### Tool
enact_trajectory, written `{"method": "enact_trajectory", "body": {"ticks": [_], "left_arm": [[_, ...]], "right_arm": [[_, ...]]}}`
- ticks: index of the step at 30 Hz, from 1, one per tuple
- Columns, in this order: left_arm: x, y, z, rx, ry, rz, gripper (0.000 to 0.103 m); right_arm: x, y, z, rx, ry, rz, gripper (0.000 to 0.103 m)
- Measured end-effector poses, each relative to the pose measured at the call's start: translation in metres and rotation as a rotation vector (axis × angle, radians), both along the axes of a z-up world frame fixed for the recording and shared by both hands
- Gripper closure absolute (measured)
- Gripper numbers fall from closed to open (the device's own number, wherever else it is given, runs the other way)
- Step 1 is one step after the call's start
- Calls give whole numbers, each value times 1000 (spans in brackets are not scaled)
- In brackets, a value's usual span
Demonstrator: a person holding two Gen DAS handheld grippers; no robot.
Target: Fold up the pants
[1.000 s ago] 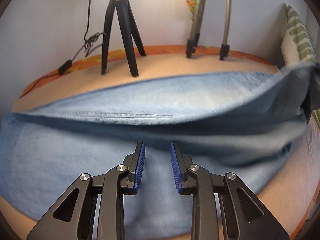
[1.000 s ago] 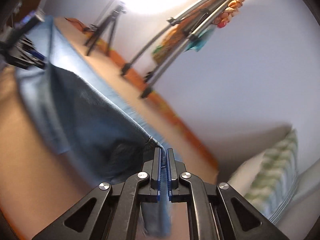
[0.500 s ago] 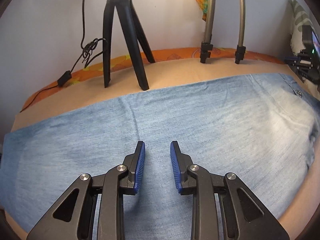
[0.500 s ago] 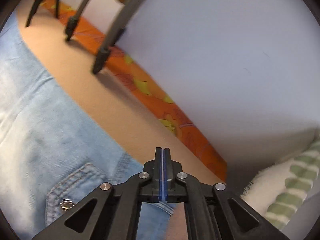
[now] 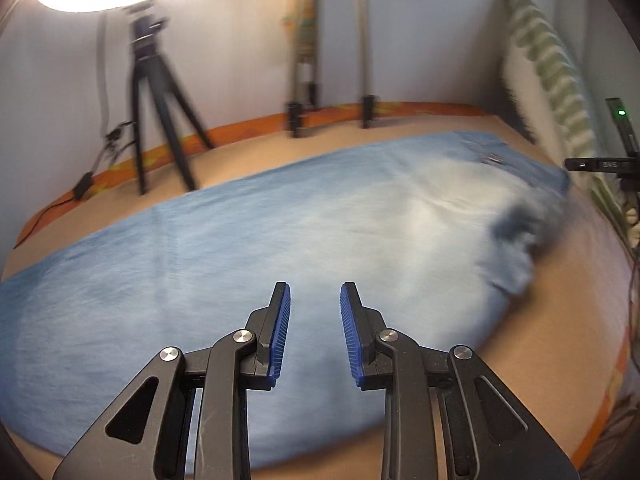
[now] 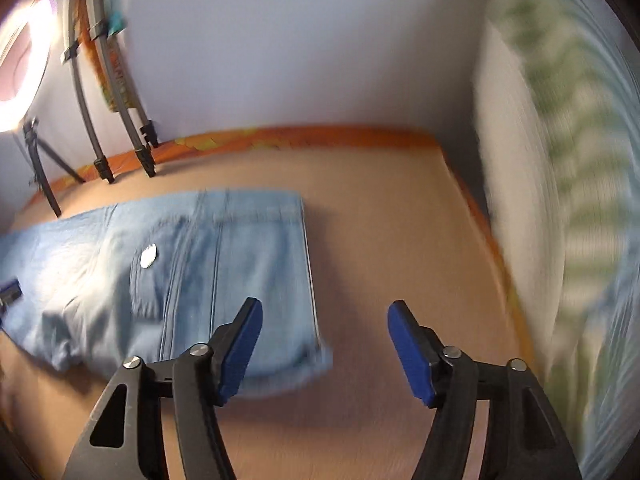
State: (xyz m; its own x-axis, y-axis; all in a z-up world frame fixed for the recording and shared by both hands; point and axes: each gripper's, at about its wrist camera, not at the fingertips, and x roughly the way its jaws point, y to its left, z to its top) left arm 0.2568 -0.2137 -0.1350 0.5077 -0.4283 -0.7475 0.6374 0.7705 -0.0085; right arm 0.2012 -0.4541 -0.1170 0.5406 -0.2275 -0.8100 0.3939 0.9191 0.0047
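Fingers, left: the left gripper (image 5: 314, 328) is seen with its blue pads (image 5: 279, 330) spread apart, nothing held between them, poised over the middle of the cloth.
Fingers, right: the right gripper (image 6: 325, 350) is spread wide and empty, its left pad (image 6: 240, 350) over the waistband corner, its right pad over bare surface.
Pants: the light-blue jeans (image 5: 260, 264) are laid lengthwise across the tan surface (image 6: 384, 240), apparently already doubled leg on leg; the waistband end (image 6: 280, 212) is turned toward the striped pillow (image 6: 560, 160), with a metal button (image 6: 149, 258) showing beside the fly seam.
Untidy part: a rumpled dark patch is seen at the near corner of the waist end (image 5: 520, 228), though blur hides its detail.
Step in hand: a lengthwise fold is judged complete and released; a crosswise fold is not yet begun.
Next move: one end, waistband or hems, would need to be pinched at both corners and carried over the other end, after the rumpled corner is smoothed.
Surroundings: a black tripod (image 5: 160, 120) and a ring light (image 6: 20, 60) are stood at the far edge.
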Motion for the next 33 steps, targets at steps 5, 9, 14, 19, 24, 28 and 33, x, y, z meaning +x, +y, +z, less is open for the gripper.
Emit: {"method": "enact_trajectory", "body": {"ticks": [5,9,14,19,24,28,33], "left_arm": [[-22,-25,-2,2,21,-89,79],[-47,-44,4,-3,40,-172,79],[-69,-74,6,45,-2,-285,71],[-64,-70,9,35,4,-266,71],[-56,-45,8,68,-5,-228,71],[-48,-19,7,78,16,-174,71],[-48,-2,7,70,31,-134,71]], "right_arm": [[-29,-4,-24,262,-39,-102,31],[-35,-13,-43,455,-106,-183,30],[-19,-12,-55,533,-125,-220,30],[-7,-9,-55,554,-165,-223,79],[2,4,-10,369,-194,-131,94],[14,16,19,151,-177,-67,96],[28,19,-5,48,-19,-45,75]]}}
